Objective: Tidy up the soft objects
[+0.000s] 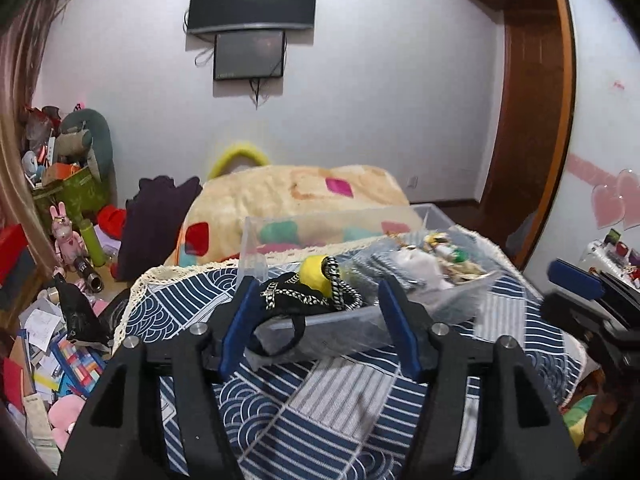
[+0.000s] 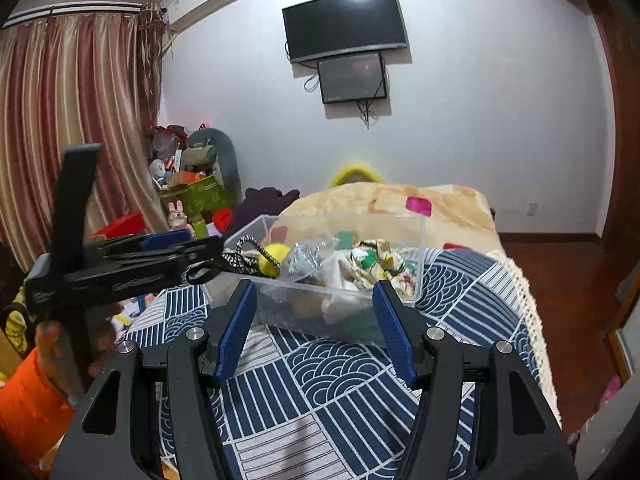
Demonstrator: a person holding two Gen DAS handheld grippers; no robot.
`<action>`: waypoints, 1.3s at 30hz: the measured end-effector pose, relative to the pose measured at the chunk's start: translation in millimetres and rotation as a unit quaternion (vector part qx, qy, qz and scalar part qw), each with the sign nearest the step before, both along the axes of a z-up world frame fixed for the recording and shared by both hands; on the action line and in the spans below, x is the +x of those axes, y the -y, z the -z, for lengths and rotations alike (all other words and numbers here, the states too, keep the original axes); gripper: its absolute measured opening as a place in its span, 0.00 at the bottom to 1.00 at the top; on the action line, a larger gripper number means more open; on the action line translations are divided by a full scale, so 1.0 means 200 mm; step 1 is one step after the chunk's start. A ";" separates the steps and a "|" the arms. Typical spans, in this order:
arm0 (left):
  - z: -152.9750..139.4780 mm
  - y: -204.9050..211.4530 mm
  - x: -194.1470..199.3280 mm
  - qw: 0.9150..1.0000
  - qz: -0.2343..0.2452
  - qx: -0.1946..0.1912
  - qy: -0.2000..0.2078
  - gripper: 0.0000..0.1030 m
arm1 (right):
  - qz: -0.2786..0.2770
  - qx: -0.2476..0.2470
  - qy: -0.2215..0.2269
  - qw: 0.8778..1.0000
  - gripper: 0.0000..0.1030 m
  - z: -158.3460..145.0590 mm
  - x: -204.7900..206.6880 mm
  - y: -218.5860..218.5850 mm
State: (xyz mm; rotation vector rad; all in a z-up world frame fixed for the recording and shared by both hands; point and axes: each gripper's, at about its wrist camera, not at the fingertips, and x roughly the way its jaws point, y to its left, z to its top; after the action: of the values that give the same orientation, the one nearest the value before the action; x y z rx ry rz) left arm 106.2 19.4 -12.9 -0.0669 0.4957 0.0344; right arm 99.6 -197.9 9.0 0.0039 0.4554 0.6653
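Note:
A clear plastic bin (image 1: 460,292) stands on a table with a blue and white patterned cloth (image 1: 320,408). In it lie a yellow soft ball (image 1: 314,274), a black item with a black-and-white braided strap (image 1: 344,292), a grey fuzzy cloth (image 1: 384,268) and floral fabric (image 1: 456,256). My left gripper (image 1: 318,322) is open and empty just in front of the bin. My right gripper (image 2: 314,324) is open and empty, a little back from the bin (image 2: 418,276), and shows at the right edge of the left wrist view (image 1: 576,280). The left gripper shows side-on in the right wrist view (image 2: 160,248).
A beige blanket with coloured patches (image 1: 288,200) lies behind the bin. Toys, papers and boxes (image 1: 60,320) clutter the floor at left. A wooden door frame (image 1: 532,120) stands at right. Two screens (image 1: 252,4) hang on the far wall.

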 end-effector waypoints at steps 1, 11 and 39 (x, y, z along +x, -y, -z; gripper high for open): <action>-0.01 0.00 -0.04 1.000 0.004 -0.005 0.006 0.64 | 0.001 0.002 0.005 1.000 0.55 -0.02 -0.01 0.00; -0.07 0.05 -0.27 0.998 0.025 -0.030 0.059 0.74 | 0.019 0.001 0.068 0.998 0.72 -0.13 -0.16 0.00; -0.08 0.11 -0.37 0.995 0.016 -0.009 0.100 0.96 | 0.045 0.009 0.108 0.993 0.99 -0.14 -0.23 0.00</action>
State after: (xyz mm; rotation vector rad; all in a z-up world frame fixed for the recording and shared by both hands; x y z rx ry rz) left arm 31.3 -3.2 2.5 -0.0801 0.2965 -0.0087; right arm 54.1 -198.5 37.8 -0.0298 0.2397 0.5746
